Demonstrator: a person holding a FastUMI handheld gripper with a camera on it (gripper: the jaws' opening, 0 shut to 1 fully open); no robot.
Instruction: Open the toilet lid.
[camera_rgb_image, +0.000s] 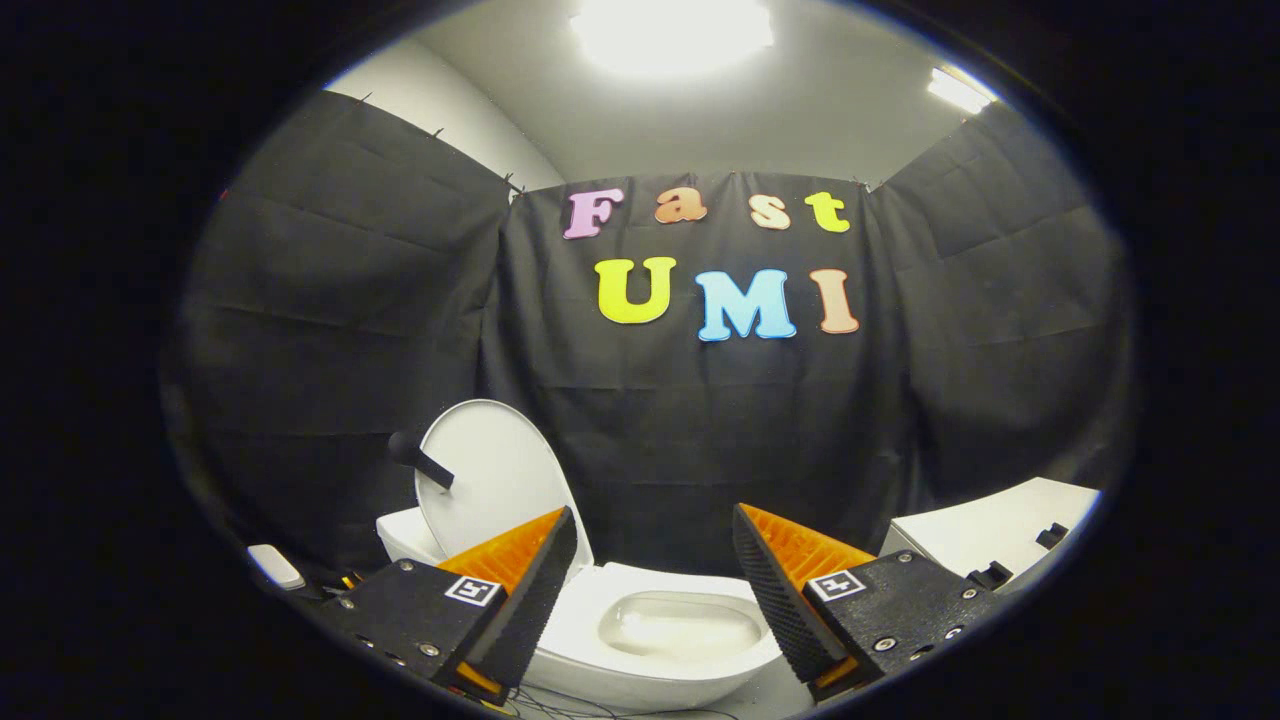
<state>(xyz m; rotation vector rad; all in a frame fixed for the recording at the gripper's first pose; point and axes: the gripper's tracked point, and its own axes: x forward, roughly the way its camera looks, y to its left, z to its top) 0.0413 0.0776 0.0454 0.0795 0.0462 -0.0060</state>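
Observation:
A white toilet stands low ahead of me, its bowl (690, 625) showing between and just beyond my fingers. The white lid (490, 480) is raised upright, leaning back against the black cloth wall behind the bowl's left side. A short black handle (420, 458) sticks out from the lid's face. My gripper (655, 525) is open, its two orange-and-black fingers (530, 575) spread wide with nothing between them, hovering above the bowl's near rim.
A white box-like cabinet (990, 530) with dark fittings stands to the right of the toilet. A small white object (275, 565) lies low at the left. Black cloth walls close in on three sides, with bright ceiling lights above.

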